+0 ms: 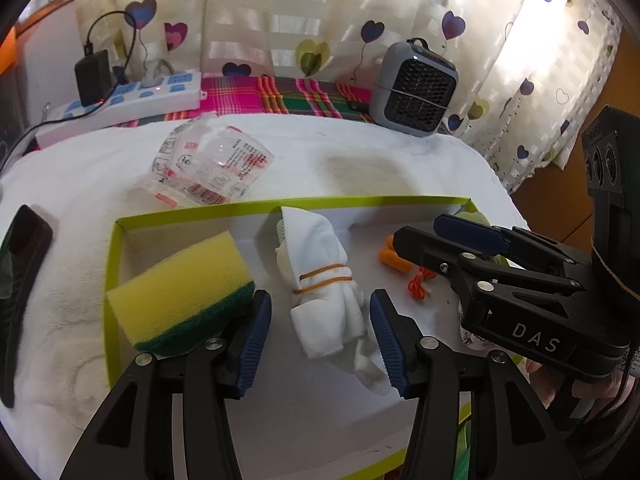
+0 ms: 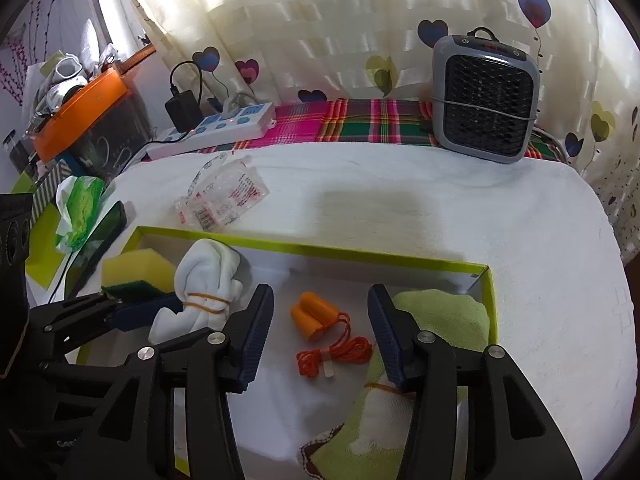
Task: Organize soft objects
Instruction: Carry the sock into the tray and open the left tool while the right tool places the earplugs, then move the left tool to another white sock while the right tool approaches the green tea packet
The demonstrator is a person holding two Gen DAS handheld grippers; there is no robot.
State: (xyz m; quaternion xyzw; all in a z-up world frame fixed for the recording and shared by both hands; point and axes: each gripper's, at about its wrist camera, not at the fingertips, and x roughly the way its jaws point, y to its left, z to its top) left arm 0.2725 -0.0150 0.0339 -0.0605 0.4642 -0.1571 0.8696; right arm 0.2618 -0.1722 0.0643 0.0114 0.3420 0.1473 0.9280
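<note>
Left gripper (image 1: 320,336): jaws apart, blue ribbed pads standing either side of the white rolled cloth (image 1: 326,280) without pressing it; clear gaps on both sides. The cloth is bound with orange rubber bands and lies lengthwise on the floor of the green-rimmed box (image 1: 248,205).

Right gripper (image 2: 320,332): jaws likewise apart, nothing clamped. Orange earplugs (image 2: 310,316) with their coiled orange cord lie on the box floor between and just beyond its pads, untouched. Its right pad sits over a light green towel (image 2: 444,314); whether it touches the fabric cannot be told from this angle.

Inside the box, going outward: the yellow sponge (image 1: 180,280) with dark green scouring side rests at the left end, just beside the left gripper's left finger. White cloth in the middle, earplugs right of it, green towel at the right end against the wall.

Outside the box: white fleecy cover (image 2: 440,216) over the table. A crumpled clear plastic wrapper (image 1: 208,168) with red print lies just beyond the far rim, left of centre. A dark phone (image 1: 24,248) lies at the left edge. At the far side, on a plaid cloth (image 2: 360,122), a white power strip (image 2: 216,126) with a black adapter at left, and a grey fan heater (image 2: 486,100) at right. A heart-print curtain (image 1: 320,20) hangs behind.
</note>
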